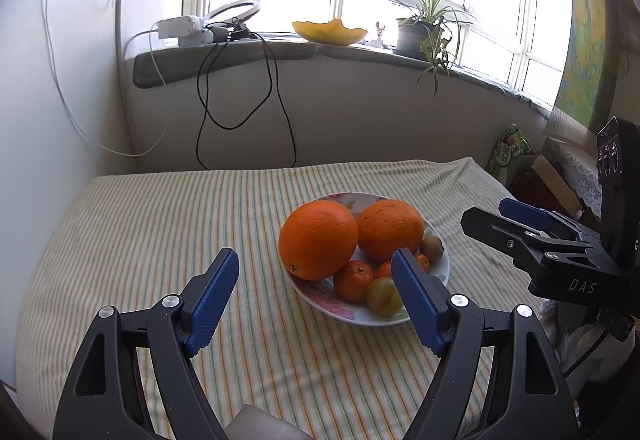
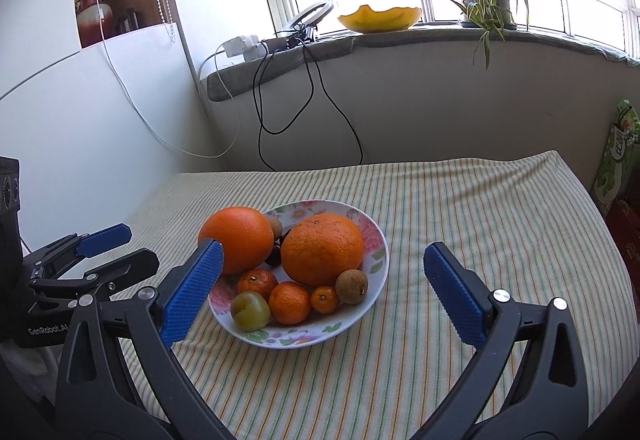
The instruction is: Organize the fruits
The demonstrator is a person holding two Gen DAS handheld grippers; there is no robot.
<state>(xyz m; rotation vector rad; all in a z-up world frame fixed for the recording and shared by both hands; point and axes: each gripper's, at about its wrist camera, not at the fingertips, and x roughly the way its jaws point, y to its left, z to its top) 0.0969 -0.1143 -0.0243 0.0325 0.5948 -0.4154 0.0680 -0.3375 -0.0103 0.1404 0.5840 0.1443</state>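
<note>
Apparently near the end: the floral-rimmed white ceramic plate [image 2: 376, 236] on the striped cloth-covered table [image 2: 480, 220] already holds two big round oranges [image 2: 322, 248], three small mandarins [image 2: 289, 303], a yellow-green plum [image 2: 250, 310] and brown kiwis [image 2: 352, 286]. Left gripper [image 1: 316, 268] and right gripper [image 2: 322, 266] both spread wide, empty, near the plate. Next: probably pull back, or nudge loose fruit.

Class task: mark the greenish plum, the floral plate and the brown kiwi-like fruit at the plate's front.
greenish plum [image 2: 250, 311], right wrist view, middle of its skin.
floral plate [image 2: 374, 236], right wrist view, bare patterned rim on the right.
brown kiwi-like fruit [image 2: 351, 286], right wrist view, centre of its fuzzy skin.
</note>
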